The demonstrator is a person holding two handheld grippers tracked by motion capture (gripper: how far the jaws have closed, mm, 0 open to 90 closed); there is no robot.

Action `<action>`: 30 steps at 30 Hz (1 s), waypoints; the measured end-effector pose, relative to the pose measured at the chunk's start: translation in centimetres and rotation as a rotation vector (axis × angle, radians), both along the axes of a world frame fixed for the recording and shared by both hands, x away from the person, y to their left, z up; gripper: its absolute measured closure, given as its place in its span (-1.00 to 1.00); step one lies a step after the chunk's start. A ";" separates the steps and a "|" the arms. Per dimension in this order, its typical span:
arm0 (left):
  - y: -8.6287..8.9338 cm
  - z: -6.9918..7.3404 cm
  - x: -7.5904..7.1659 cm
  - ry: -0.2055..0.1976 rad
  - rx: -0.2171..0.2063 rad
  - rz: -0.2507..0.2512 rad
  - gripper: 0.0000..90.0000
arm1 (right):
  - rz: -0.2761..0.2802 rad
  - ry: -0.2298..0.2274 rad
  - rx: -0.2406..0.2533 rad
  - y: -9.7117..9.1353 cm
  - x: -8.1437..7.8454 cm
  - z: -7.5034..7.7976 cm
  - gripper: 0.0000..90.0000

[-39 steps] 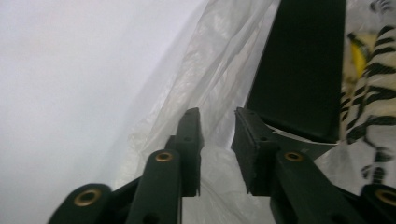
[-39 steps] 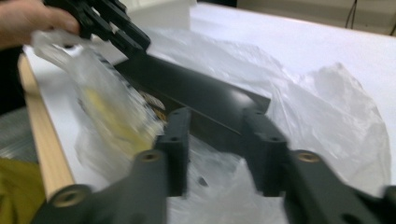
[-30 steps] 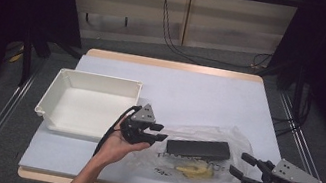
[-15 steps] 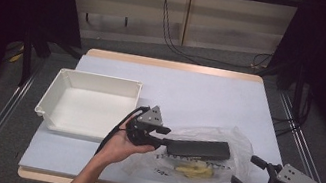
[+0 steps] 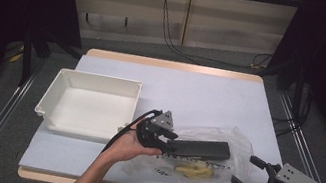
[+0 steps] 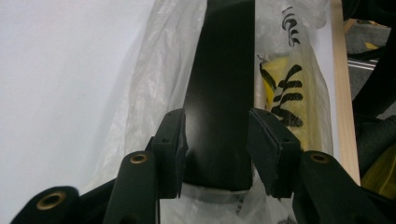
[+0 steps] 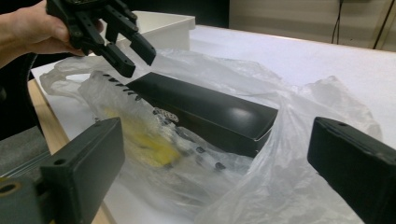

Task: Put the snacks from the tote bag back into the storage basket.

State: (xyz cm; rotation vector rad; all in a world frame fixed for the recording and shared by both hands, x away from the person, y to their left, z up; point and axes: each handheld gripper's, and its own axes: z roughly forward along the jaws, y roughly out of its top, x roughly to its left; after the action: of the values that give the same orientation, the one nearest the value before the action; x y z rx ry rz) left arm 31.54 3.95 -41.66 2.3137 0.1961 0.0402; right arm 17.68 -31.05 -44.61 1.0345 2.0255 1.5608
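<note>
As left tongs [image 5: 170,141] straddle black box [image 5: 201,149], jaws just widening, plastic bag [image 5: 235,142] beneath

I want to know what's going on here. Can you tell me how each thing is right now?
Left gripper: open, jaws either side of the box end.
Right gripper: wide open, holding nothing.
Black box: lying flat on the bag.
Plastic bag: crumpled, yellow thing inside.
White bin: upright, nothing inside.

Long black box [image 5: 200,149] lying flat on a crinkly clear plastic bag [image 5: 223,139] near the table's front edge, one end sticking out the bag's mouth. Something yellow [image 5: 191,168] sits inside, just beside it.
</note>
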 end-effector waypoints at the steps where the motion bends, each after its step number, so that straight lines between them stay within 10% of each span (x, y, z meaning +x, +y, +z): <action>1: -0.3 0.0 0.0 -0.006 0.012 0.003 0.26 | -0.003 0.001 0.003 0.1 0.0 0.0 -0.94; 30: -1.6 -1.9 0.2 0.000 0.157 -0.057 -0.12 | 0.018 0.014 -0.018 0.0 0.3 -0.4 -0.95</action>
State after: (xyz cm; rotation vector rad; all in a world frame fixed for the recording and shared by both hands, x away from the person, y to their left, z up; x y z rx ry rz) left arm 31.70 2.34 -43.59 2.4742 0.1307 0.0271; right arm 17.93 -31.09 -44.97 1.0261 2.0604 1.5461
